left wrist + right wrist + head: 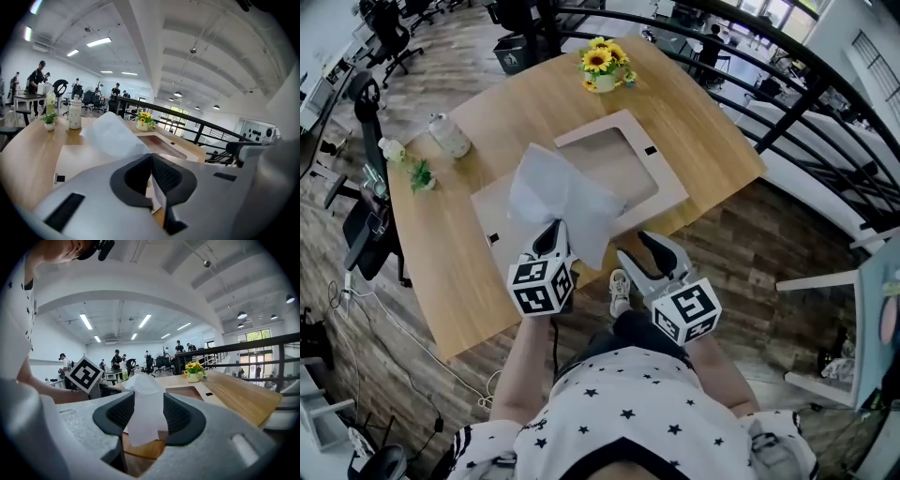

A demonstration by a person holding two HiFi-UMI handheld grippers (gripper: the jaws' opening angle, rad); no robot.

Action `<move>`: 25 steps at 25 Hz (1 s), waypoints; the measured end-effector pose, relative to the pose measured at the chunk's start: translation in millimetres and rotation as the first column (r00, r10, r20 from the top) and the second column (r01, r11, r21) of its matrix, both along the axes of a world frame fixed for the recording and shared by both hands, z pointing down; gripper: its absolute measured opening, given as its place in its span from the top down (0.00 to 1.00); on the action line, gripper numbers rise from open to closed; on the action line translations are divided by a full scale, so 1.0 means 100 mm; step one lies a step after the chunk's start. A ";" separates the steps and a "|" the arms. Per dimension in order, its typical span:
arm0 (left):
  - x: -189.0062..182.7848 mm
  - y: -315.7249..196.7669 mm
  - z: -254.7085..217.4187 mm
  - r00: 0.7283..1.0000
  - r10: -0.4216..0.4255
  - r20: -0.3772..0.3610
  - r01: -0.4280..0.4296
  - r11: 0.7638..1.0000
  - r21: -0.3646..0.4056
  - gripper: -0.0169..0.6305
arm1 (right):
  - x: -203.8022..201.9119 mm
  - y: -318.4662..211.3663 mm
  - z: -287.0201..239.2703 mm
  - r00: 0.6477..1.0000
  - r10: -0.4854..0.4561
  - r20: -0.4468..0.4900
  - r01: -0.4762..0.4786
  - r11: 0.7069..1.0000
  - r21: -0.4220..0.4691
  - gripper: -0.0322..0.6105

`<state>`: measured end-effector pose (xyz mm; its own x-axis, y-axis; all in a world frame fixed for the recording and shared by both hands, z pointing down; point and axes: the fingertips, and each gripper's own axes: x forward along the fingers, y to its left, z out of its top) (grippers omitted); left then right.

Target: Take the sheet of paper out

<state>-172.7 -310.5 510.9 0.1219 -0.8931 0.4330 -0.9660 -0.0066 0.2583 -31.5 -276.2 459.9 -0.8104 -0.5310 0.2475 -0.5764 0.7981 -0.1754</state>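
1. On the wooden table (pixel 712 141) lies a flat beige board (pixel 666 192) with a rectangular opening in it. At the far edge stands a pot of sunflowers (pixel 602 67). A white jar (pixel 448 134) and a small green plant (pixel 420 174) sit toward the left end.
2. Around the table are a plank floor (pixel 750 244), a black railing (pixel 806 94) on the right and office chairs (pixel 370 122) on the left. The gripper views show an open office with people at desks far off.
3. The left gripper (pixel 555 230) points forward and somewhat down over the table's near edge. Its jaws are closed tight on the near edge of the sheet of paper (pixel 567 197).
4. The sheet billows up over the near-left part of the board, lifted off it.
5. The right gripper (pixel 632 244) is held just right of the sheet's lower corner and near level. Its jaws stand apart with nothing gripped, and the sheet shows beyond them, clear of the pads.
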 end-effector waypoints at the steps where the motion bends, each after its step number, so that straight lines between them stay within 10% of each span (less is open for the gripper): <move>1: -0.01 0.06 -0.03 1.000 -0.002 -0.001 0.002 1.000 0.007 0.96 | 0.01 0.06 -0.01 1.000 -0.001 -0.001 0.001 1.000 0.003 0.67; 25: 0.22 1.72 -0.50 1.000 0.016 -0.006 -0.015 0.995 0.094 0.97 | 0.23 1.48 -0.30 1.000 0.022 0.021 -0.024 0.996 0.080 0.67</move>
<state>-151.0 -138.9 461.3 0.1387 -0.9276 0.3468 -0.9639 -0.0461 0.2623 -8.6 -128.6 429.6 -0.8021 -0.5670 0.1873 -0.5918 0.7967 -0.1227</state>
